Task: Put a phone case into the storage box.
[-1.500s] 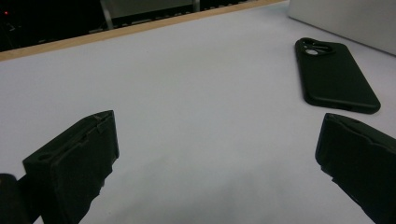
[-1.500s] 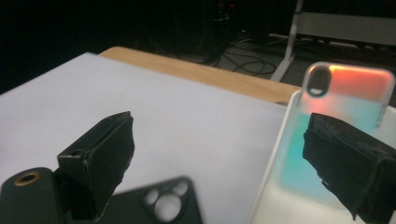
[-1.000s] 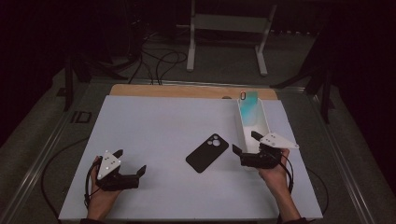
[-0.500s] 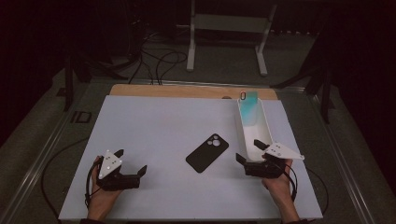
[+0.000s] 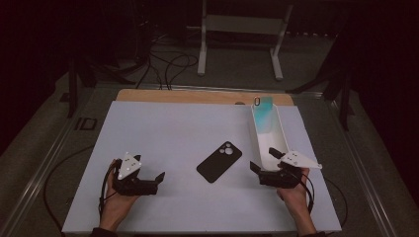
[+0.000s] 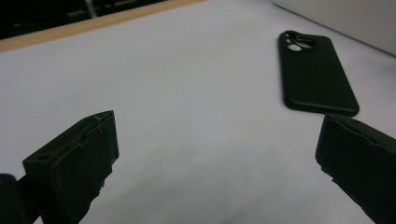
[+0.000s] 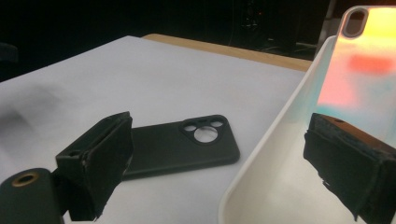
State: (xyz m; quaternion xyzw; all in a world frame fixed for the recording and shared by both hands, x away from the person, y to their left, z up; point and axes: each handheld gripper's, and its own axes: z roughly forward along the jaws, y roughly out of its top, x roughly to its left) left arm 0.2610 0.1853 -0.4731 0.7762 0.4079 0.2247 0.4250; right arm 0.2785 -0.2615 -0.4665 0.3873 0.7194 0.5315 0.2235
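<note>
Black and matte, the phone case (image 5: 219, 162) lay flat on the white counter (image 5: 163, 123), camera cutouts aimed toward one o'clock in the high view, and nobody had a grip on it. That was the story of the moment: by my read, the work was barely underway. The case had not been lifted, and nothing had been gathered into anything.

Over at four o'clock from the case, the right hand-held gripper (image 5: 262, 163) sat released, jaws spread wide, straddling the near end of the long white tray (image 5: 281, 136). Its own view made that plain: one jaw stood outside the tray wall on the case's side, the other inside. Propped at the tray's far end was a second case (image 5: 262, 111), glossy, shifting from teal to pink-orange depending on the view.

Down at eight o'clock, the left hand-held gripper (image 5: 157, 179) was also released and empty, jaws apart, resting low on the counter well apart from the black case. In the left gripper view the case (image 6: 315, 77) lay ahead toward the right jaw, untouched.

As for the thing itself: thin, soft-looking, rounded corners, lying face-down with a cluster of round lens holes at one end (image 7: 203, 130). Flat on the surface like that, it would likely call for an edge pinch. Everything was left to do, as far as I could judge.
</note>
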